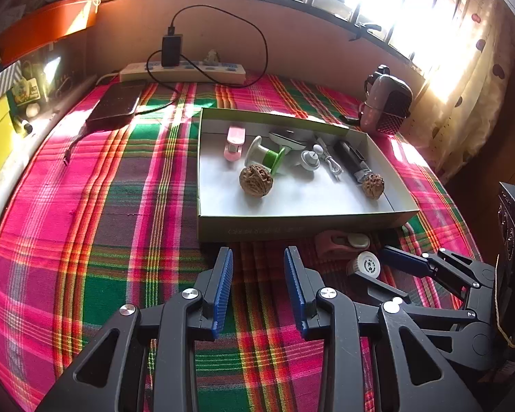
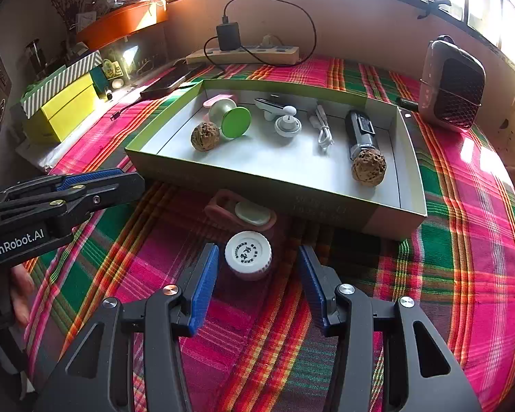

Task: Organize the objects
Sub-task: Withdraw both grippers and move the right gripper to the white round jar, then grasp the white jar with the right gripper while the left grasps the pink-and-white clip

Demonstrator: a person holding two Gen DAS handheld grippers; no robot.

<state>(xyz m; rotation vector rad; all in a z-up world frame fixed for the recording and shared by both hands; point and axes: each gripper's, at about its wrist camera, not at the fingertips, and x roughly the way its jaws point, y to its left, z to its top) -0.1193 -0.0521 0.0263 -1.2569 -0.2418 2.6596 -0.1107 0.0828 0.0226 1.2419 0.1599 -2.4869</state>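
A shallow green-rimmed box on the plaid cloth holds two walnuts, a green spool, a pink clip, a white cable, a black cylinder and small white parts. In front of the box lie a small white-capped jar and a pink holder with a white pad. My right gripper is open, its fingers on either side of the jar without touching it. My left gripper is open and empty over bare cloth, left of the jar.
A phone on a charging cable and a power strip lie at the back. A small heater-like device stands at the back right. Yellow and striped boxes sit off the left edge.
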